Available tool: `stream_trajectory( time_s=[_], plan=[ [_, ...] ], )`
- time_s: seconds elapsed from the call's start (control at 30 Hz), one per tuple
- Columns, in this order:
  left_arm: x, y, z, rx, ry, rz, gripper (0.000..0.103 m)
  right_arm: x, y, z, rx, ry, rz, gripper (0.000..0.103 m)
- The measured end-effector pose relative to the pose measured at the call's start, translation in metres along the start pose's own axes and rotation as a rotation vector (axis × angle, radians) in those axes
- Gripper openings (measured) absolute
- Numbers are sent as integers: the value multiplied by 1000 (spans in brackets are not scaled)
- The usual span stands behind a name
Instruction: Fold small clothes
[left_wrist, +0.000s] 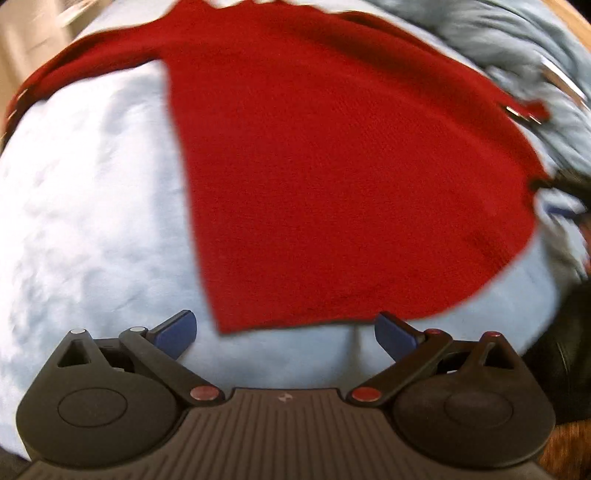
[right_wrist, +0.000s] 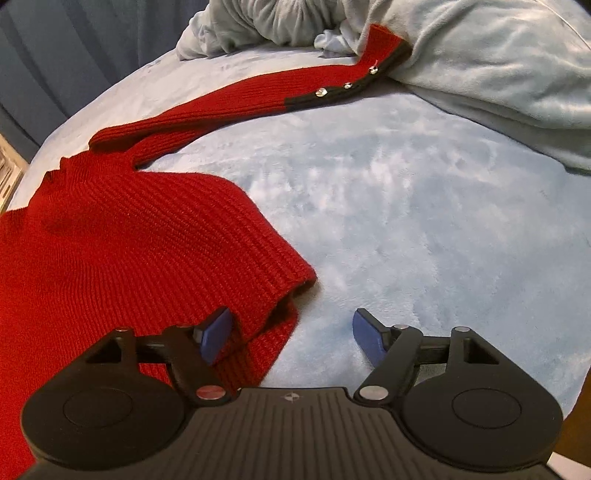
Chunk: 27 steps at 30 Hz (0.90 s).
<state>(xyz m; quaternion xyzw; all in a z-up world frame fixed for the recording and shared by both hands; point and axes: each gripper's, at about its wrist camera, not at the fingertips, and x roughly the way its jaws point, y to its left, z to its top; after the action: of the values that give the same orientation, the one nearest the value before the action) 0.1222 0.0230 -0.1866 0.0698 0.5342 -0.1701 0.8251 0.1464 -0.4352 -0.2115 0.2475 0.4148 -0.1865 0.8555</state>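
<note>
Red knit sweater spread flat on a pale blue blanket, both hand-held grippers empty.

Left wrist view, left to right: one sleeve runs off toward 10 o'clock; the sweater body fills the centre; a dark trimmed edge with metal snaps sits at 2 o'clock. The left gripper at 6 o'clock has its blue pads spread wide, and the sweater's lower corner lies just beyond the gap, not touched; this view is motion-blurred. Right wrist view, left to right: the sweater body occupies 9 o'clock, its ribbed hem folded over beside the left pad; the long sleeve extends toward 1 o'clock, ending in a dark cuff with three snaps against a rumpled grey-blue blanket. The right gripper stands spread, with bare blanket between the pads.
</note>
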Motion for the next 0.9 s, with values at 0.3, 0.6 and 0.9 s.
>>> stream_trajectory(
  time_s=[0.3, 0.6, 0.9],
  plan=[
    [30, -7, 7, -34, 2, 142, 103, -10, 4, -2, -22, -83, -143, 74],
    [22, 37, 22, -202, -54, 245, 103, -6, 26, -14, -152, 16, -216, 74],
    [31, 44, 26, -205, -73, 360, 103, -18, 9, -6, -18, -104, -120, 74]
  ],
)
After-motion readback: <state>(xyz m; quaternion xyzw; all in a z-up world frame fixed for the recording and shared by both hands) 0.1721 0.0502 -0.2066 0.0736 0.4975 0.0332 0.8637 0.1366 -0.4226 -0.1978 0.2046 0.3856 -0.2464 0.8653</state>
